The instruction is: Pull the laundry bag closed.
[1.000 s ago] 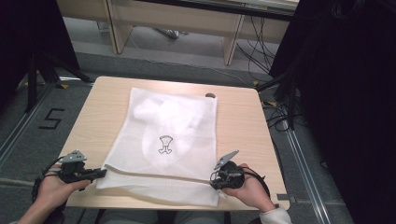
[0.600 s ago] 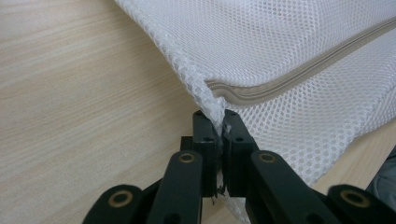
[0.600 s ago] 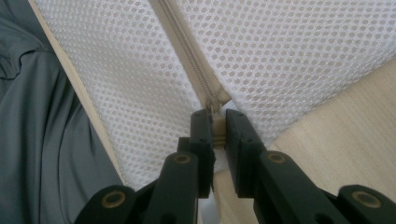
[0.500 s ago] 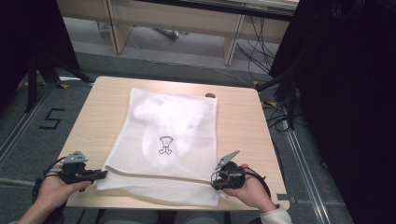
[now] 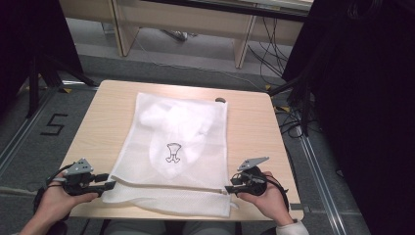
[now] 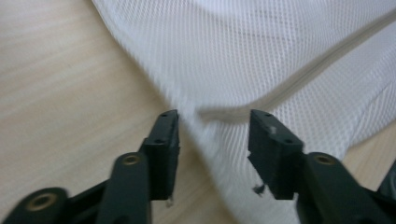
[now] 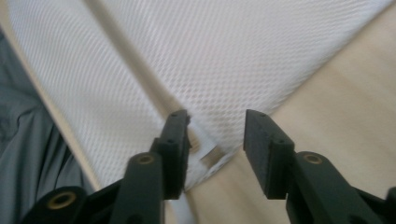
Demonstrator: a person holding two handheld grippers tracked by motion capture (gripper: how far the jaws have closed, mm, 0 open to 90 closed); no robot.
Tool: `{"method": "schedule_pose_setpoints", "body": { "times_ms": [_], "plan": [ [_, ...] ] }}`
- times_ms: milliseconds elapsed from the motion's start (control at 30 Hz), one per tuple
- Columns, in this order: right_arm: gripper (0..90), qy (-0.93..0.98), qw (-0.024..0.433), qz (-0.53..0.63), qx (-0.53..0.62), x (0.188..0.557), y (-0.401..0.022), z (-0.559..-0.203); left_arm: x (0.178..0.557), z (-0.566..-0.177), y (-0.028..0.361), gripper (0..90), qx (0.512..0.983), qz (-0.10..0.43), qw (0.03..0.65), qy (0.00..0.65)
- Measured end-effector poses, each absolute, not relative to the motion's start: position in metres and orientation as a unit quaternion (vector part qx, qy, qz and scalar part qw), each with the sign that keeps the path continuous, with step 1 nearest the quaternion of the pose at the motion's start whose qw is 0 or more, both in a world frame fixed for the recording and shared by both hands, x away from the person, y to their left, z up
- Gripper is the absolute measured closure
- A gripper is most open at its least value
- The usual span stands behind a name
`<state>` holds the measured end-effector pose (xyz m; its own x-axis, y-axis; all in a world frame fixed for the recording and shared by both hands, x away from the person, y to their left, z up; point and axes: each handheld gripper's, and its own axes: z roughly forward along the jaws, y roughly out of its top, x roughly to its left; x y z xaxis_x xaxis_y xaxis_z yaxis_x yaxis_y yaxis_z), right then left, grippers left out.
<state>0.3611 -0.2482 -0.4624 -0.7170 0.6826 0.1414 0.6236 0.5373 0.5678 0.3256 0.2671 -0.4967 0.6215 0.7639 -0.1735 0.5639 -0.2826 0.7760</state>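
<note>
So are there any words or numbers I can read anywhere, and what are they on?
"5": black number marked on the grey floor left of the table.
The white mesh laundry bag carries a small black drawing with no letters; it looks like a little garment, too small to be sure.
The left gripper and right gripper show no readable lettering.

bag's (image 5: 176, 147) white contents unidentifiable, emblem (image 5: 172, 152) illegible
</note>
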Motion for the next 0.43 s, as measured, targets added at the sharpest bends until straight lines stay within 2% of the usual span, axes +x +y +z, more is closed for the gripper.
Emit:
{"method": "schedule_pose_setpoints", "body": {
  "times_ms": [67, 167, 200, 300, 400, 433],
  "plan": [
    [55.2, 0.873, 0.049, 0.311, 0.374, 0.3629, -0.2516, -0.4609, 0.3265, -0.4950, 0.2675, 43.3, 0.784, 0.123, 0.440, 0.421],
    [52.5, 0.871, 0.075, 0.318, 0.367, 0.3655, -0.2522, -0.4649, 0.3277, -0.4937, 0.2679, 37.1, 0.773, 0.131, 0.452, 0.427],
    [52.1, 0.867, 0.066, 0.320, 0.376, 0.3648, -0.2518, -0.4635, 0.3277, -0.4933, 0.2684, 34.6, 0.774, 0.133, 0.447, 0.428],
    [51.7, 0.870, 0.072, 0.313, 0.375, 0.3660, -0.2535, -0.4621, 0.3276, -0.4939, 0.2673, 33.6, 0.774, 0.135, 0.447, 0.428],
    [51.4, 0.860, 0.100, 0.318, 0.386, 0.3676, -0.2545, -0.4663, 0.3282, -0.4932, 0.2660, 33.5, 0.781, 0.138, 0.441, 0.419],
    [51.1, 0.861, 0.094, 0.320, 0.383, 0.3676, -0.2557, -0.4649, 0.3285, -0.4935, 0.2655, 33.5, 0.780, 0.140, 0.443, 0.419]
  ]
}}
